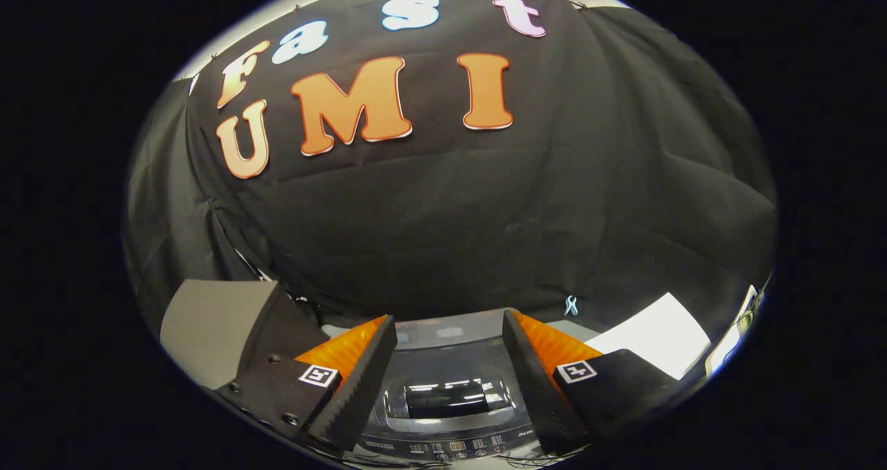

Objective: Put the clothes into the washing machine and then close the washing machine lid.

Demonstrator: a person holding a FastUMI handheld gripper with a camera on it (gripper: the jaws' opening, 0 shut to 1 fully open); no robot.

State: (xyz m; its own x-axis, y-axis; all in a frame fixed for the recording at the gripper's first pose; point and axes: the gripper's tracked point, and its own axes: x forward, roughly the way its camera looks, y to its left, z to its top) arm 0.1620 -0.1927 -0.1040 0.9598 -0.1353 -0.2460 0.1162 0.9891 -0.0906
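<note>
Gripper (pixel 449 359) with fingers spread wide and empty, framing the closed, dark glass lid (pixel 447 394) of the grey top-loading washing machine (pixel 450 446) just ahead.

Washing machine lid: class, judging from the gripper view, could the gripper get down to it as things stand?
Probably yes. The gripper is open with nothing between its fingers, and the washing machine lid lies shut just below and between them, with nothing visible in the way.

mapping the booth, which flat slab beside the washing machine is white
The white flat slab beyond the right finger; the other, beyond the left finger, is a grey slab. The gripper, fingers open, frames the dark grey washing machine.
</note>
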